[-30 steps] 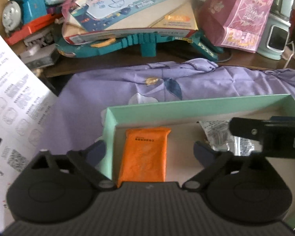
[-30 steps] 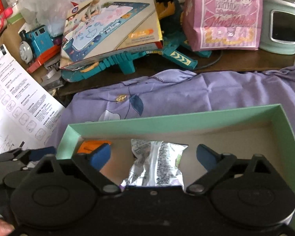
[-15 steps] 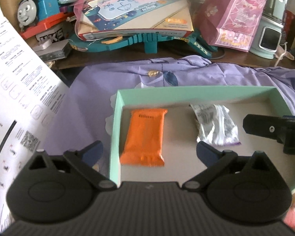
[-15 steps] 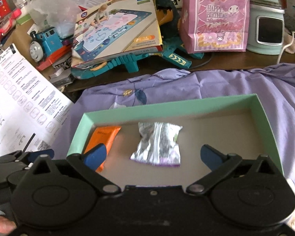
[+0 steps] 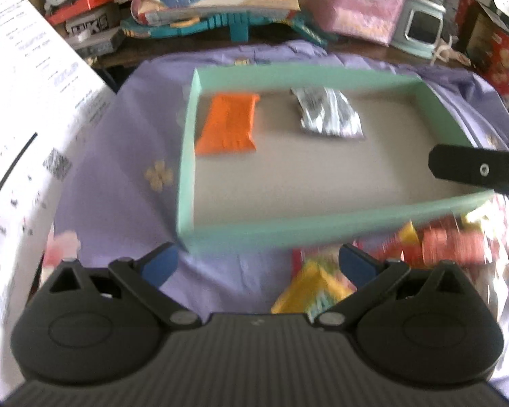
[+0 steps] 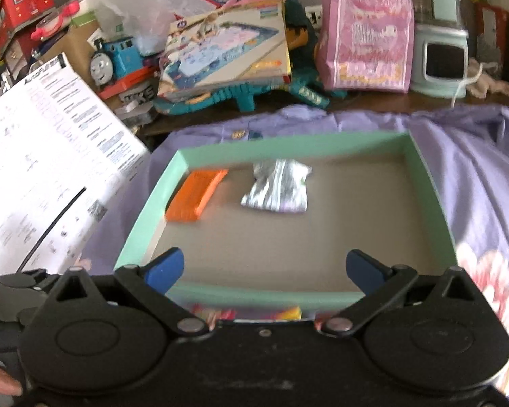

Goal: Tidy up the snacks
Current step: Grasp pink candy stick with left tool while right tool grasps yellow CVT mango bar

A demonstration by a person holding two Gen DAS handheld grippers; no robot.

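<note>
A mint-green box [image 5: 288,227] [image 6: 142,217] sits on a purple cloth. Inside it lie an orange snack packet [image 5: 229,123] [image 6: 195,195] at the far left and a silver packet [image 5: 329,112] [image 6: 276,186] beside it. My left gripper [image 5: 258,264] is open and empty, in front of the box's near wall. My right gripper [image 6: 264,269] is open and empty over the box's near edge; its finger shows in the left wrist view [image 5: 475,169]. Red and yellow snack packets [image 5: 407,254] [image 6: 251,313] lie on the cloth in front of the box, blurred.
A white instruction sheet [image 5: 27,101] [image 6: 47,156] lies to the left. Behind the cloth stand a toy train [image 6: 118,61], a boxed drawing mat [image 6: 224,51] on a teal toy, a pink gift bag [image 6: 366,34] and a pale green appliance [image 6: 441,57].
Both grippers have pulled back toward me and risen, away from the two packets. The whole box and the loose packets in front of it have come into view.
</note>
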